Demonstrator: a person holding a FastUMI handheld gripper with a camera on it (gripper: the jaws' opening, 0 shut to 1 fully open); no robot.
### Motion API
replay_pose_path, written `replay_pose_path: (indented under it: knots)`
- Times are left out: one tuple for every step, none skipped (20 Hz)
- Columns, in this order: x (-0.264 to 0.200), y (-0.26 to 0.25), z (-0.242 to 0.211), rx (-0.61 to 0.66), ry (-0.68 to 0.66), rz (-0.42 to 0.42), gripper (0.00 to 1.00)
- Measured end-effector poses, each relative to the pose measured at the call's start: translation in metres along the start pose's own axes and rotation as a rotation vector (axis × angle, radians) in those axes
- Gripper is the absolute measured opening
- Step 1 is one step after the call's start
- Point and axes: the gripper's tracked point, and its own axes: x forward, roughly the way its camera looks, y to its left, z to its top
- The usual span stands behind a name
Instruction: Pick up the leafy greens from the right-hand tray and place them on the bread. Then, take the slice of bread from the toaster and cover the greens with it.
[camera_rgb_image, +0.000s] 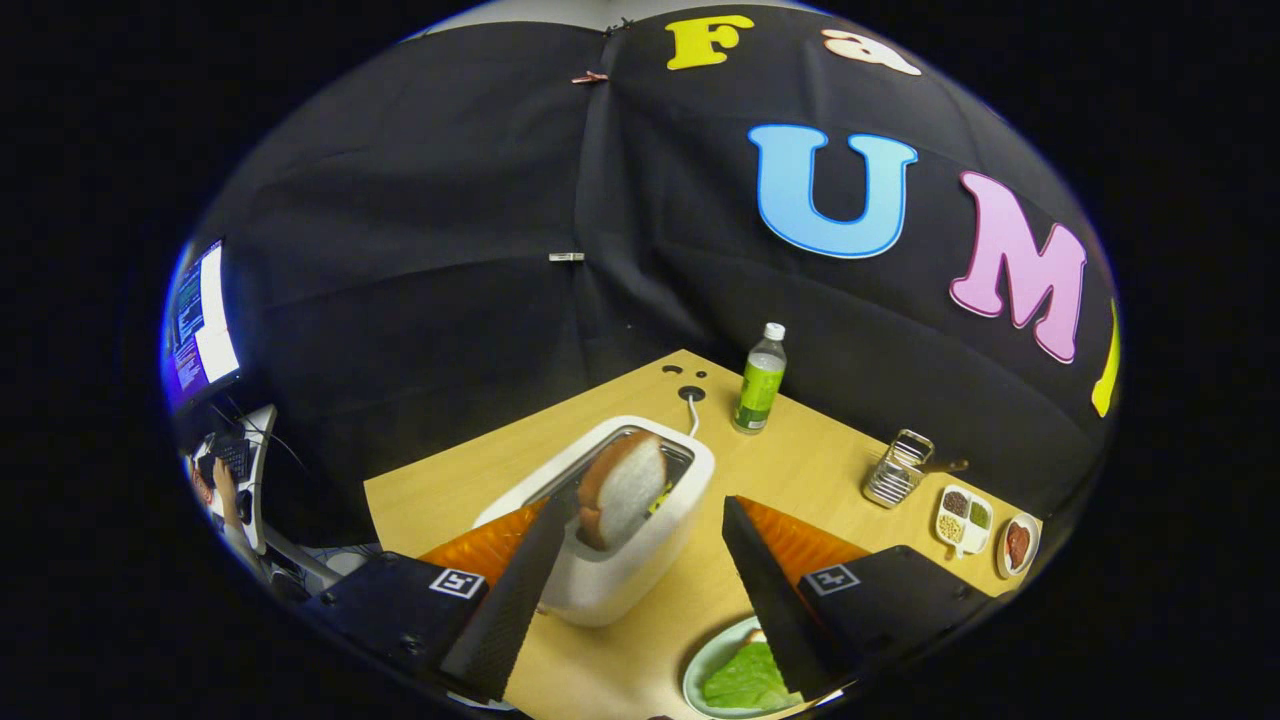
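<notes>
Gripper view, stock of what lies ahead of you.

Item one: your gripper (640, 520), fingers spread wide with nothing pressed between them, aimed down at the toaster. Held apart like this, they look set to straddle the bread.

Item two: the white, rounded-box toaster (610, 580), just ahead of and between the fingers, its cord running away beyond it. It stands on the light wooden table (800, 460).

Item three: the brown-crusted white slice of bread (622, 490), standing on edge in the toaster slot, top half proud of the rim, nearer the left finger than the right. That exposed half is, by my judgement, what you can grip.

Item four: the pale green round plate (705, 668), below the right finger and partly behind it, carrying flat leafy greens (745, 682). A bit of bread seems to peek beside them; too hidden to confirm. Greens appear already placed, so covering remains.

Item five, well beyond the right finger: a clear bottle with green label (761, 380), a small wire rack (897, 468), a white divided condiment dish (962, 518).
</notes>
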Motion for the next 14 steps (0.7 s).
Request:
replay_pose_path:
  knots:
    - [0.008, 0.005, 0.003, -0.010, -0.006, 0.000, 0.99]
    - [0.016, 0.009, 0.003, -0.024, -0.005, -0.005, 0.99]
    - [0.023, 0.012, 0.002, -0.037, 0.001, -0.010, 0.99]
    - [0.029, 0.017, 0.000, -0.049, 0.004, -0.015, 0.99]
    - [0.038, 0.019, 0.000, -0.055, 0.006, -0.023, 0.99]
    - [0.045, 0.020, 0.000, -0.055, 0.012, -0.035, 0.99]
    - [0.053, 0.020, -0.004, -0.046, 0.026, -0.045, 0.98]
    - [0.059, 0.021, -0.009, -0.041, 0.045, -0.053, 0.98]
    - [0.065, 0.018, -0.011, -0.044, 0.060, -0.069, 0.98]
    - [0.069, 0.016, -0.012, -0.047, 0.068, -0.081, 0.98]
    - [0.074, 0.016, -0.012, -0.048, 0.071, -0.086, 0.98]
    - [0.078, 0.017, -0.012, -0.051, 0.073, -0.090, 0.98]
    - [0.081, 0.016, -0.012, -0.058, 0.074, -0.096, 0.96]
    - [0.084, 0.015, -0.012, -0.067, 0.077, -0.106, 0.95]
